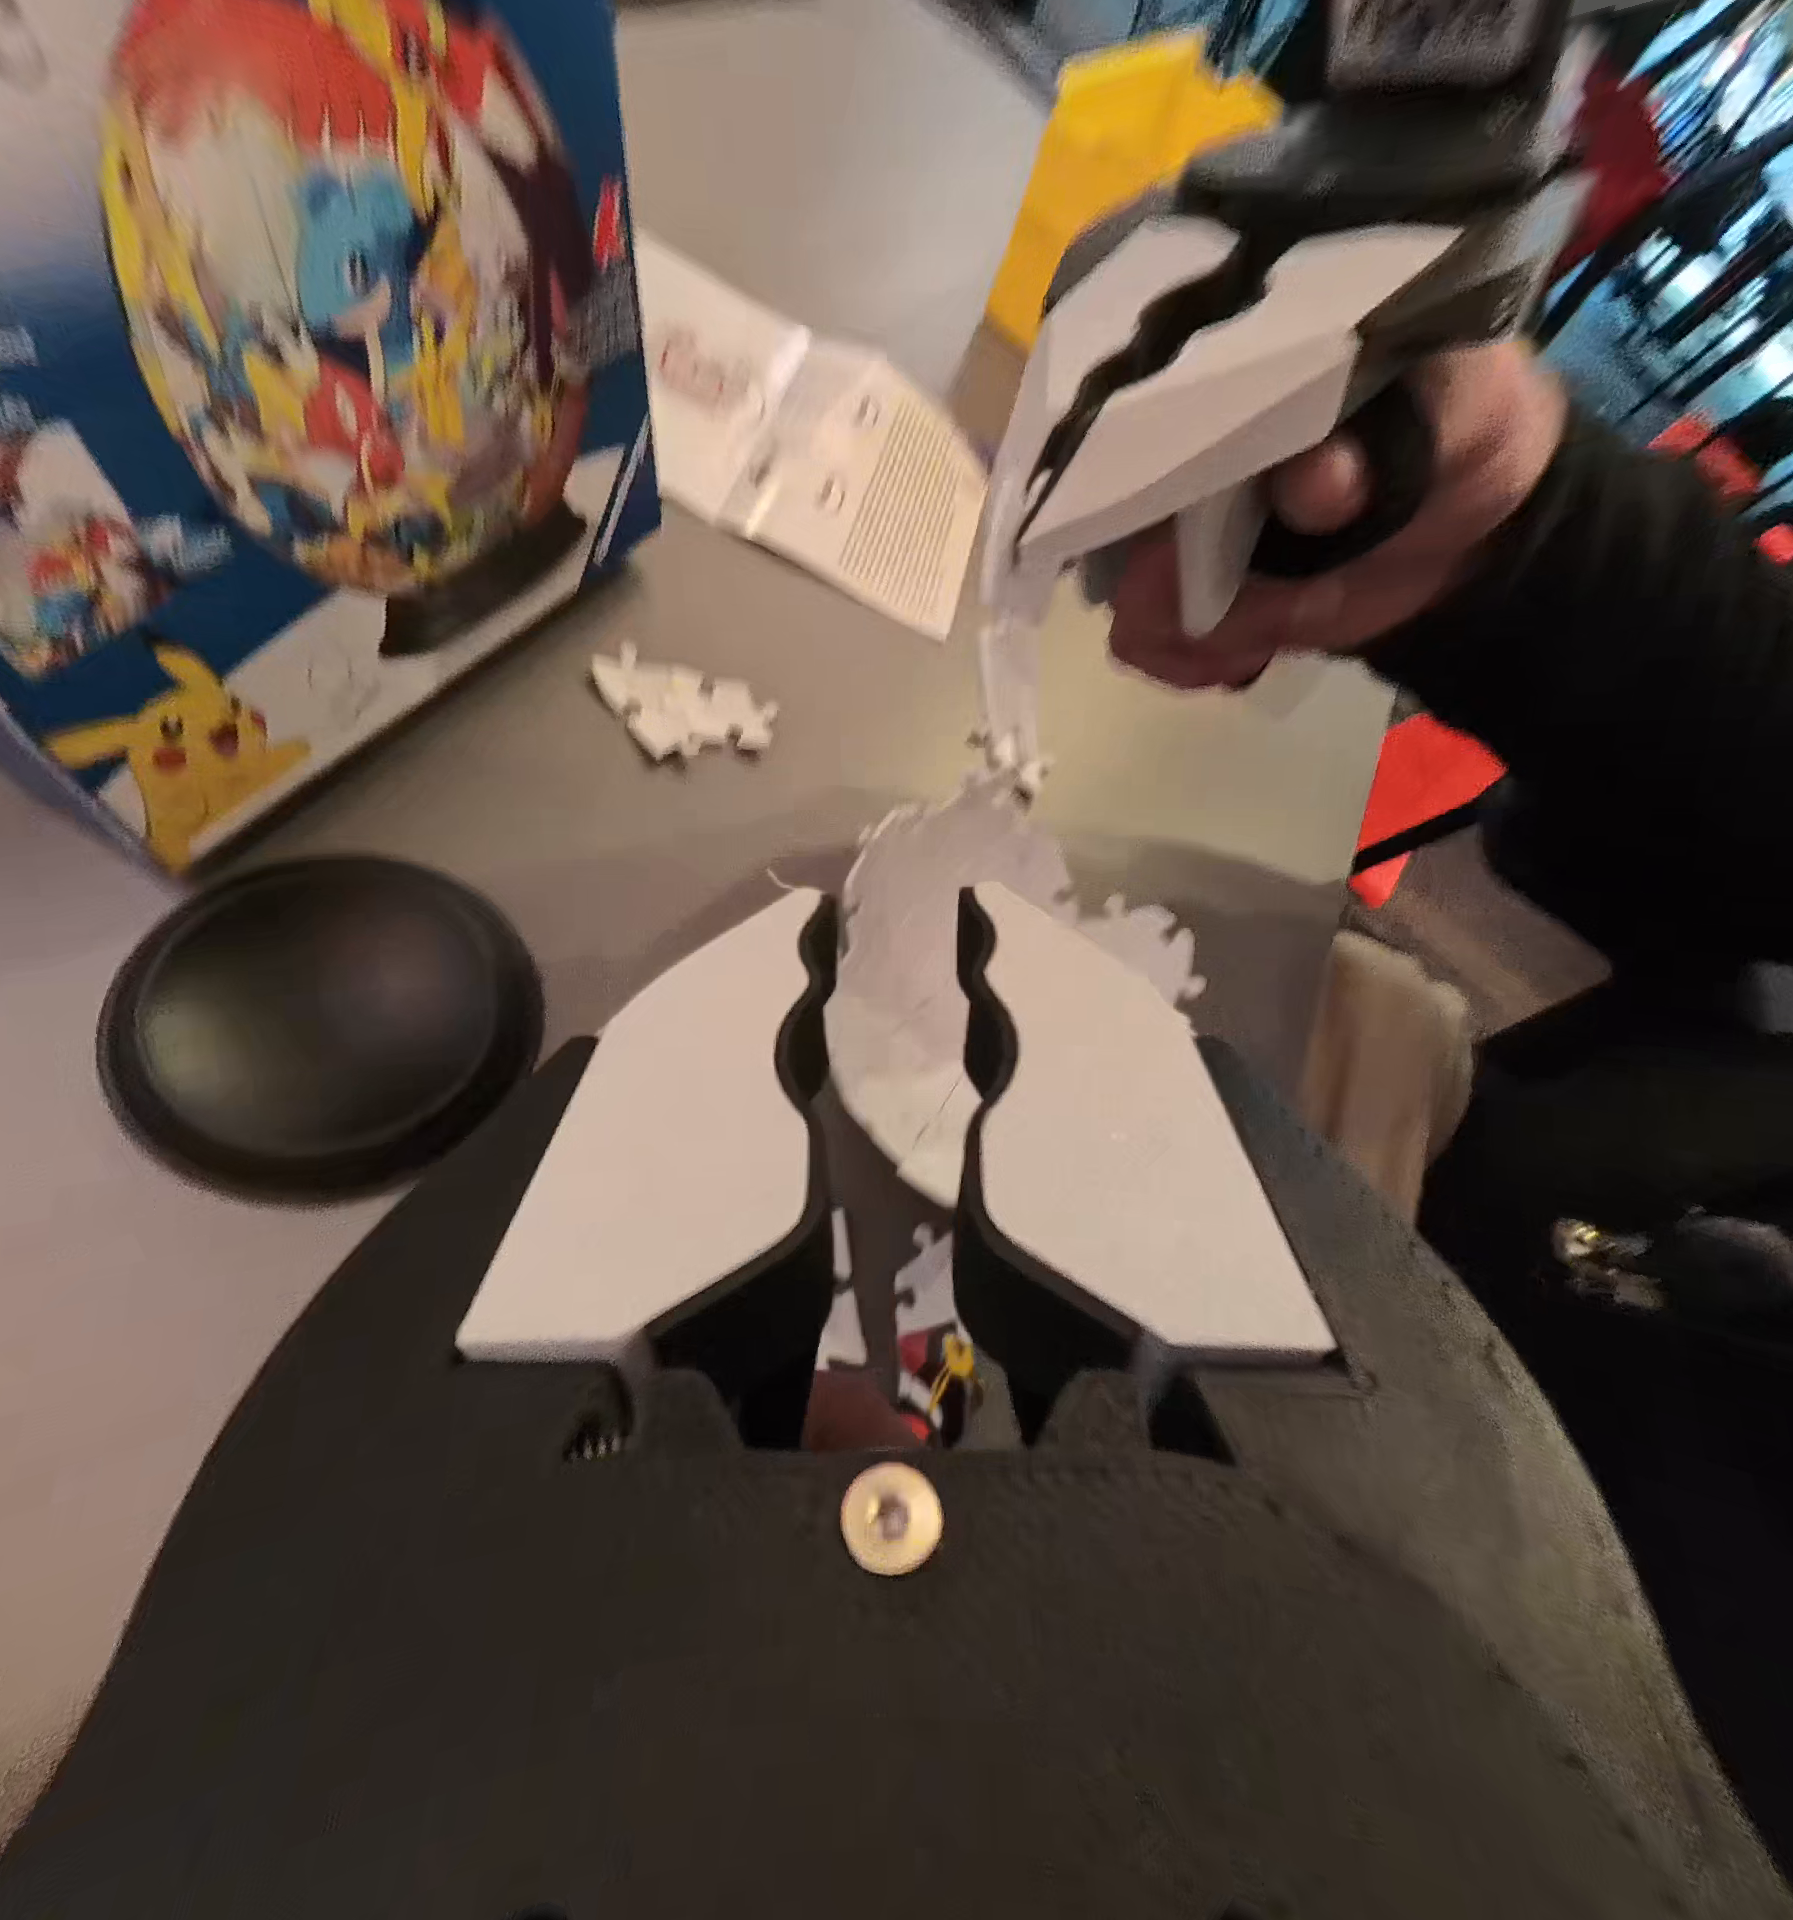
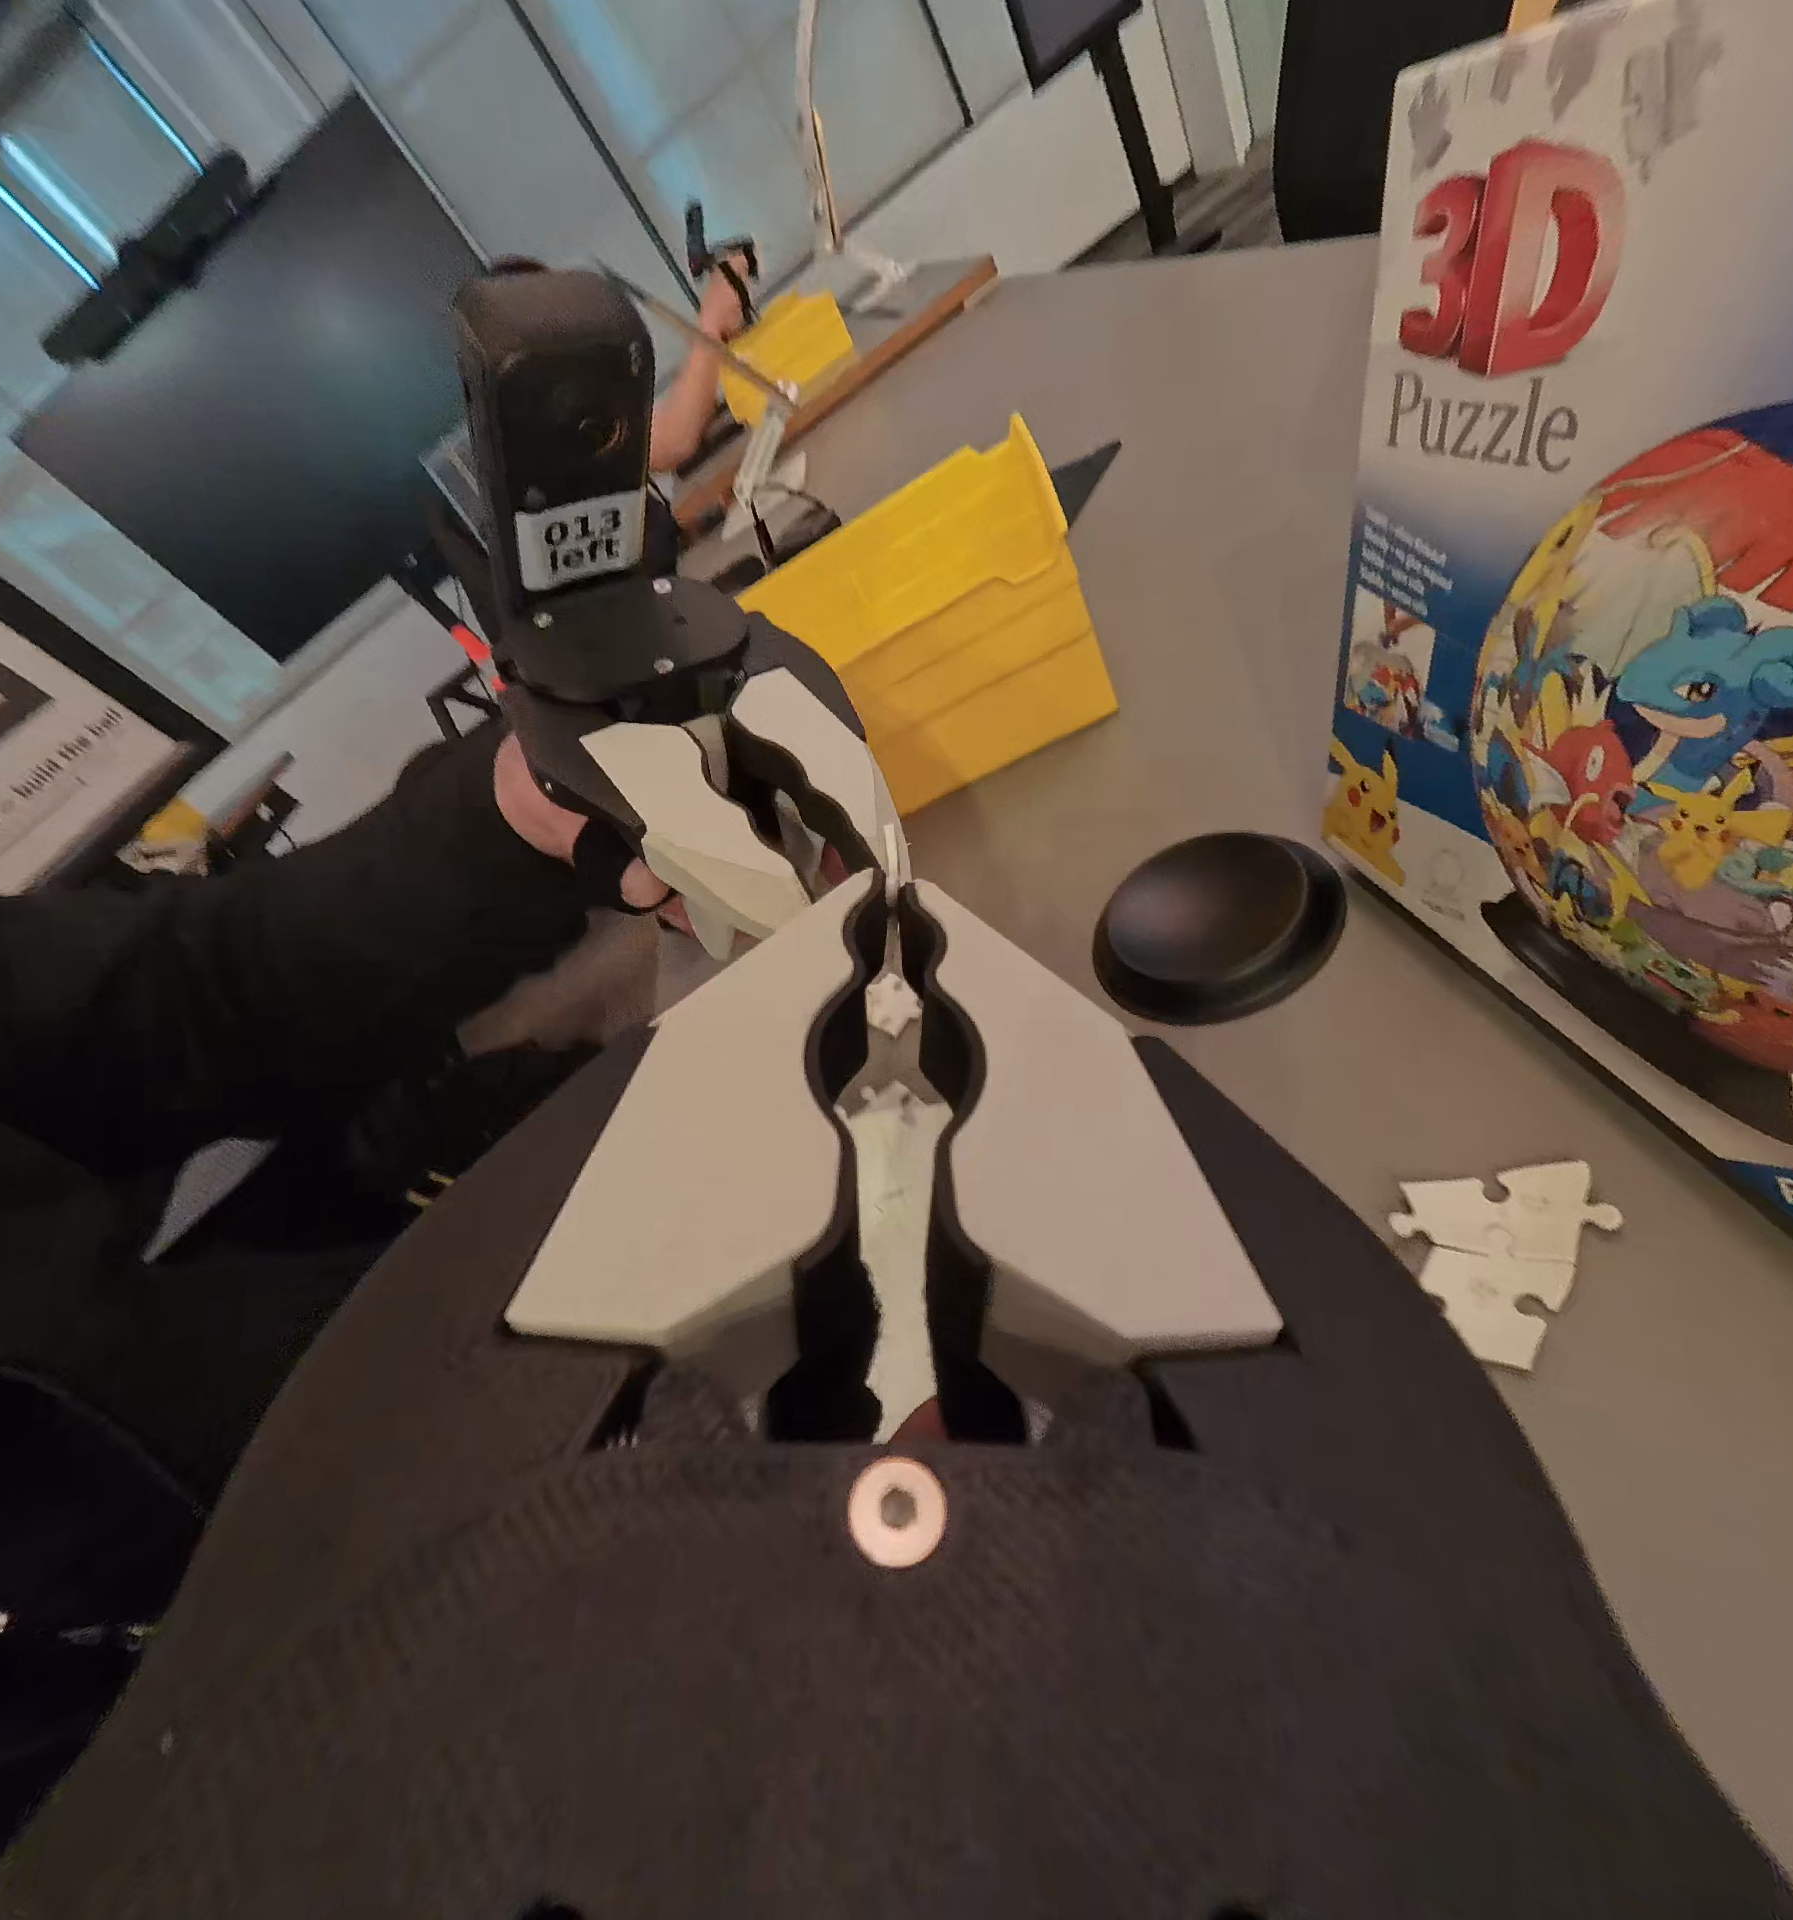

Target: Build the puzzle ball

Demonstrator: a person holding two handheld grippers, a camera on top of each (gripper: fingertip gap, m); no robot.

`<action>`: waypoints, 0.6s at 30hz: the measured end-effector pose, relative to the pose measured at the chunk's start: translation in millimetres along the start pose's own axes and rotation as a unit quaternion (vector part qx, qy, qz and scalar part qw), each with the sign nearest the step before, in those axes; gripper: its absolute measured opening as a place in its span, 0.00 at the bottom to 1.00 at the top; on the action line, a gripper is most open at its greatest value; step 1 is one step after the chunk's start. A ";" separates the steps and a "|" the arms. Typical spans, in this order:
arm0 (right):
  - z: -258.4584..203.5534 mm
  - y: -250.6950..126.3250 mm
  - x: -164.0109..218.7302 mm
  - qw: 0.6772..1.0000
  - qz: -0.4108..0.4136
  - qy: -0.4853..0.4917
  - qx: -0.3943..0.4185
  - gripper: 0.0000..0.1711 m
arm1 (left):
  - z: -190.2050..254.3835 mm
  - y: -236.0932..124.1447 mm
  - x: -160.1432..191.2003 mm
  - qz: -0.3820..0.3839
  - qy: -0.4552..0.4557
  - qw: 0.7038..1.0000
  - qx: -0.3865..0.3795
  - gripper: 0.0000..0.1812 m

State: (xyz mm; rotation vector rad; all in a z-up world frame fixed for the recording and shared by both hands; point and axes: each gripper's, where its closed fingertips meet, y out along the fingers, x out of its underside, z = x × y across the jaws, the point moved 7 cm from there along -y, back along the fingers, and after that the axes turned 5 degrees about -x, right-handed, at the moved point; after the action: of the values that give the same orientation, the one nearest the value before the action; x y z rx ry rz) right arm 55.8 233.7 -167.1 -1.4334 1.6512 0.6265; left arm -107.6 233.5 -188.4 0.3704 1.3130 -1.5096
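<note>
A curved white section of joined puzzle pieces (image 1: pixel 902 1018) hangs in the air between both grippers. My right gripper (image 2: pixel 889 899) is shut on its thin edge (image 2: pixel 888 862). In the left wrist view the right gripper (image 1: pixel 1017 520) shows at the upper right, pinching the narrow upper strip (image 1: pixel 1006 665) of the section. My left gripper (image 1: pixel 894 914) is open: the lower part of the section stands between its fingers with its broad face showing, not pinched. The right wrist view shows the left gripper (image 2: pixel 804 873) with its fingers apart, just behind the right fingertips.
The puzzle box (image 1: pixel 300 416) stands on the grey table (image 1: pixel 456 1299), with the black round stand (image 1: pixel 320 1023) in front of it. A small cluster of joined white pieces (image 1: pixel 679 707) and a leaflet (image 1: pixel 830 436) lie behind. A yellow bin (image 2: pixel 954 644) sits farther back. Across from one pair of fingers to the other is roughly 6 cm.
</note>
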 end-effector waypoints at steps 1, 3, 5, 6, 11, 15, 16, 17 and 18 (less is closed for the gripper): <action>2.5 1.9 3.1 1.000 -0.019 -0.007 0.004 0.00 | -4.5 2.4 6.5 -0.018 0.001 1.000 -0.013 0.13; 8.0 6.7 8.4 0.998 -0.054 -0.023 0.014 0.00 | -10.3 8.9 19.3 -0.049 -0.005 0.999 -0.020 0.15; 12.8 12.8 13.5 0.995 -0.088 -0.035 0.017 0.00 | -13.6 17.0 30.2 -0.077 -0.010 0.997 -0.023 0.18; 15.3 16.2 16.2 0.993 -0.105 -0.041 0.022 0.00 | -13.1 20.8 34.5 -0.090 -0.010 0.996 -0.017 0.19; 21.1 30.7 26.8 0.988 -0.146 -0.046 0.019 0.00 | -9.4 39.4 48.2 -0.127 -0.003 0.992 -0.002 0.20; 24.7 36.2 32.0 0.985 -0.167 -0.048 0.019 0.00 | -11.0 48.7 50.9 -0.136 0.010 0.991 -0.016 0.17; 25.0 37.1 32.3 0.985 -0.167 -0.047 0.018 0.00 | -12.0 49.4 50.1 -0.131 0.013 0.991 -0.019 0.17; 25.4 37.8 32.7 0.985 -0.167 -0.046 0.018 0.00 | -12.3 49.3 48.6 -0.123 0.015 0.992 -0.018 0.16; 25.7 38.0 33.3 0.985 -0.168 -0.045 0.018 0.00 | -12.8 48.7 46.6 -0.115 0.018 0.993 -0.018 0.17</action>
State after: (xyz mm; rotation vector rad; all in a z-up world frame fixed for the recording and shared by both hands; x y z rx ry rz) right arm 26.3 244.8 -214.2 -1.5873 1.3027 0.4597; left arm -90.6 229.0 -254.7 0.2296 1.4474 -1.6729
